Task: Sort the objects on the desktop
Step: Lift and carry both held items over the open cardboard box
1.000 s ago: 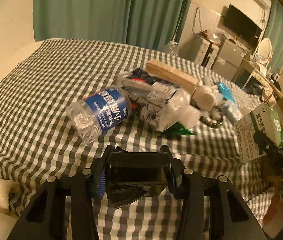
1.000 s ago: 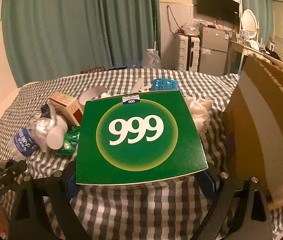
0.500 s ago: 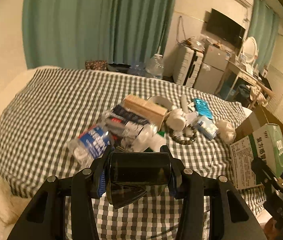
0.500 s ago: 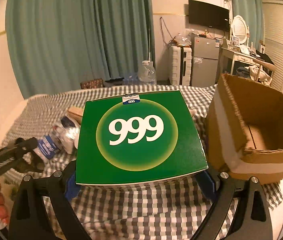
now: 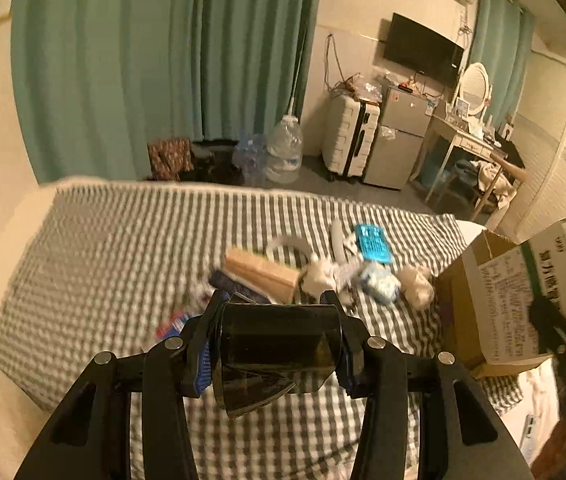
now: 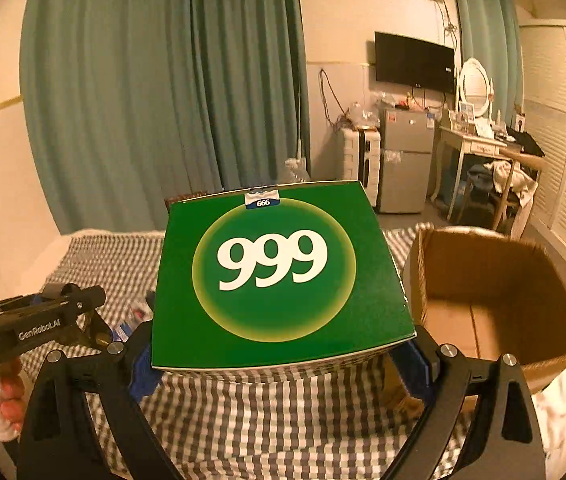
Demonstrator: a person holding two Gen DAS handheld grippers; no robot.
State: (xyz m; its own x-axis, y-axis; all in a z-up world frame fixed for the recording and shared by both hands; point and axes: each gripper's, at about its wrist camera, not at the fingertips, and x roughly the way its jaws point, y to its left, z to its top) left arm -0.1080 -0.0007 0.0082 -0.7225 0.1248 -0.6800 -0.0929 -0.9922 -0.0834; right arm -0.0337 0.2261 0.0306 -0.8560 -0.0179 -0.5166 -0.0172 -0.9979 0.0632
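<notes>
My left gripper (image 5: pixel 277 344) is shut on a dark shiny black object (image 5: pixel 279 354) and holds it high above the checkered bed (image 5: pixel 123 240). My right gripper (image 6: pixel 283 354) is shut on a green "999" box (image 6: pixel 279 276), held above the bed just left of an open cardboard box (image 6: pixel 483 296). In the left wrist view the green box (image 5: pixel 531 296) shows at the right, in front of the cardboard box (image 5: pixel 459 320). A pile of items lies mid-bed: a tan box (image 5: pixel 263 272), a blue packet (image 5: pixel 373 242), white bits (image 5: pixel 323 276). The left gripper also shows in the right wrist view (image 6: pixel 43 320).
Green curtains (image 5: pixel 155 68) hang behind the bed. A water jug (image 5: pixel 285 152), a white suitcase (image 5: pixel 349 140), a small fridge (image 5: pixel 397 136) and a dressing table (image 5: pixel 471 140) stand on the far floor. A wall TV (image 5: pixel 423 50) hangs above them.
Both grippers have risen and pulled back from the bed with their loads. The pile now looks smaller and lower. The cardboard box's open inside has come into the right wrist view.
</notes>
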